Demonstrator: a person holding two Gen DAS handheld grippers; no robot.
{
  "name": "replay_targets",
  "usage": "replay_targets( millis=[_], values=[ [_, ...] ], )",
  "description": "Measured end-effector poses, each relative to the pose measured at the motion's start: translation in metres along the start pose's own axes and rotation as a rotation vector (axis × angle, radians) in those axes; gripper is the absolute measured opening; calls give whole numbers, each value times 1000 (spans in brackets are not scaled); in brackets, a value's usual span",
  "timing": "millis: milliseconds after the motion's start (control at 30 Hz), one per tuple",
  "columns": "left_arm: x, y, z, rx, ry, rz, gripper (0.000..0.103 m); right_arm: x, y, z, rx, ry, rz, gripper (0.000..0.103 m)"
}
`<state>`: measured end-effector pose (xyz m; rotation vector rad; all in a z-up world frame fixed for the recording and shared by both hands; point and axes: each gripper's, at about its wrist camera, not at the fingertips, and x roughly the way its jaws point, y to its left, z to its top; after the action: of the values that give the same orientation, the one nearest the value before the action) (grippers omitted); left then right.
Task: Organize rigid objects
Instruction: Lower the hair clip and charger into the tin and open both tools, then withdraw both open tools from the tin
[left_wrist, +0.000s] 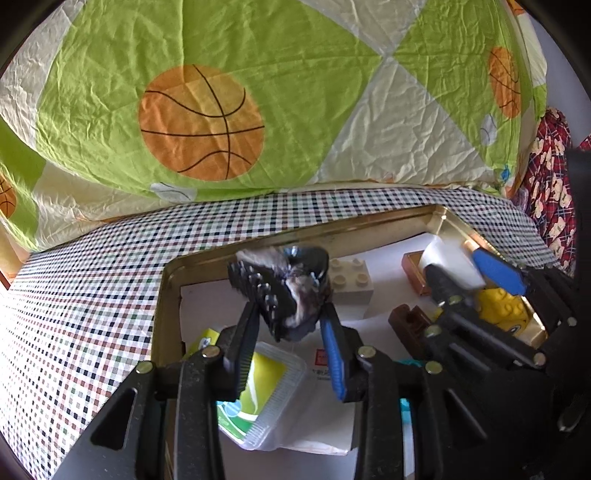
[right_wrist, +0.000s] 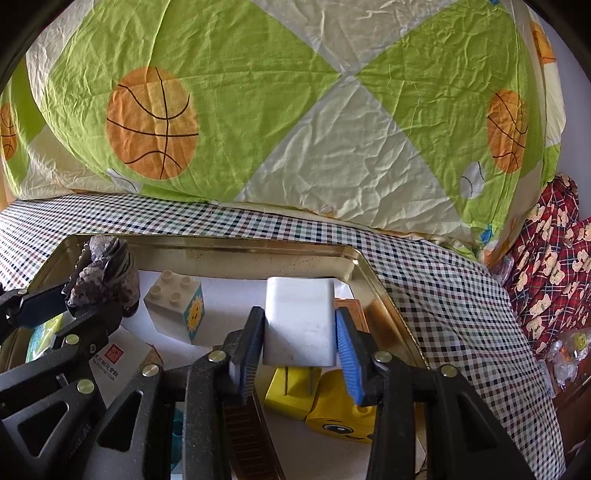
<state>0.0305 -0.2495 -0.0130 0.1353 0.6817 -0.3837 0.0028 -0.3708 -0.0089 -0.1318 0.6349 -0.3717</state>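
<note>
We see the left gripper (left_wrist: 291, 325) fingers pinching a dark rock (left_wrist: 288, 291) over the gold tray (left_wrist: 162, 295); the right gripper (right_wrist: 301, 332) fingers stand spread beside a white block (right_wrist: 299, 317).

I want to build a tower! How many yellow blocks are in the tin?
2. The plain yellow block lies just below the white block. The face block sits beside it, on its right. More may be hidden.

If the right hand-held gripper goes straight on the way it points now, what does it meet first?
The white block sits between the fingers of the right hand-held gripper, so it meets that first; behind it probably the gold tray wall, though depth is unclear.
</note>
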Motion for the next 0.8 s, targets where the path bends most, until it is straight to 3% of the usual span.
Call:
replay_targets(
  millis=[67, 167, 233, 300, 367, 433, 633, 800],
  values=[
    [-1, 2, 0, -9, -16, -1, 39, -5, -7, -1, 35, -23, -16, 72],
    [-10, 5, -2, -18, -74, -27, 61, -14, -27, -4, 145, -73, -34, 82],
    [-22, 5, -6, -12, -156, -47, 86, -22, -39, -8, 217, -111, -49, 91],
    [-36, 4, -11, 7, -242, -32, 103, -33, -49, -12, 284, -166, -61, 95],
    [-45, 3, -17, 33, -304, 19, 103, -41, -52, -15, 312, -209, -66, 97],
    [-46, 5, -19, 46, -313, 53, 103, -49, -50, -17, 316, -250, -62, 97],
    [-54, 24, -23, -4, -315, 71, 103, -78, -40, -26, 330, -340, -71, 98],
    [-67, 37, -34, -39, -342, 79, 102, -95, -33, -35, 355, -364, -33, 99]
  ],
)
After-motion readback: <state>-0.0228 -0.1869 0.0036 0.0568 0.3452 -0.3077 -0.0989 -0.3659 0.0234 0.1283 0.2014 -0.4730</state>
